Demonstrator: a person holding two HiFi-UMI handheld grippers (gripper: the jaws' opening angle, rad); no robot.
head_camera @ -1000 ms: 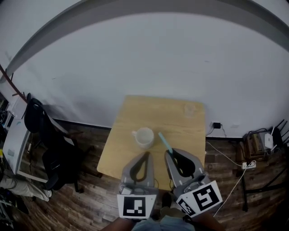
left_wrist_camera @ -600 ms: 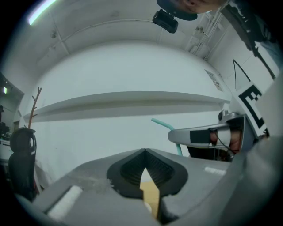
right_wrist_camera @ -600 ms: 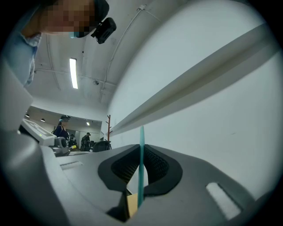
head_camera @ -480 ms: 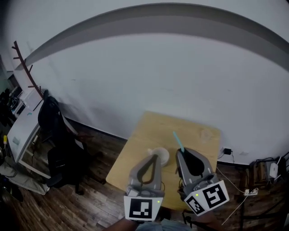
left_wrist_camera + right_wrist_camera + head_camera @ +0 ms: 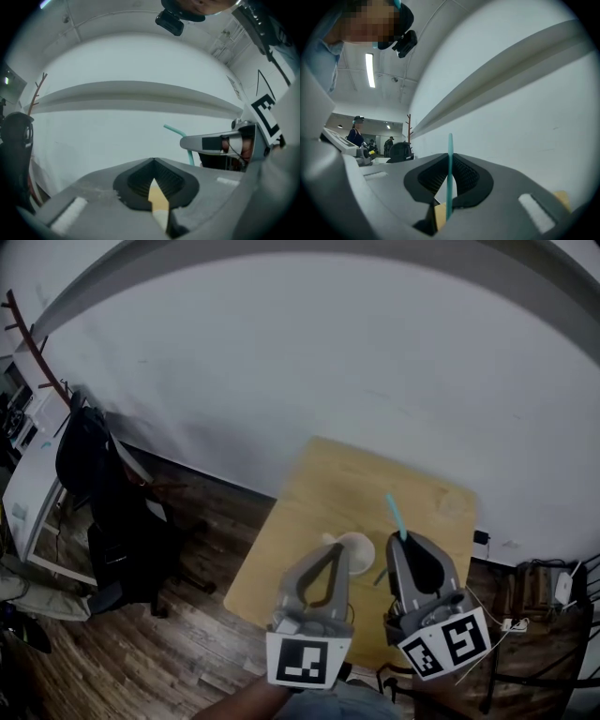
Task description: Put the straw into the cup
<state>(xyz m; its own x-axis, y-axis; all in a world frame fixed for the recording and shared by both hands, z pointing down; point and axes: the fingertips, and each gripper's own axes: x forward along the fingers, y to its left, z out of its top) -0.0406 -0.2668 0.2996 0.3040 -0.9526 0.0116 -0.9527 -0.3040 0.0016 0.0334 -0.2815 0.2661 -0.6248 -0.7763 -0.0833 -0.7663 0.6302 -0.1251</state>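
Observation:
A white cup stands on the small wooden table. My right gripper is just right of the cup, shut on a teal straw that sticks out past its tips. In the right gripper view the straw runs upright between the jaws of the right gripper. My left gripper reaches the cup's left side, jaws closed. In the left gripper view the left gripper has its tips together with nothing seen in them. The bent straw and right gripper show at its right.
A black chair draped with dark cloth stands left of the table, by a white desk and a coat rack. Cables and a power strip lie on the wooden floor at right. A white wall rises behind the table.
The head view has swung and shifted. The left gripper's tip, earlier short of the cup, is now at its left side. The right gripper still holds the straw beside the cup.

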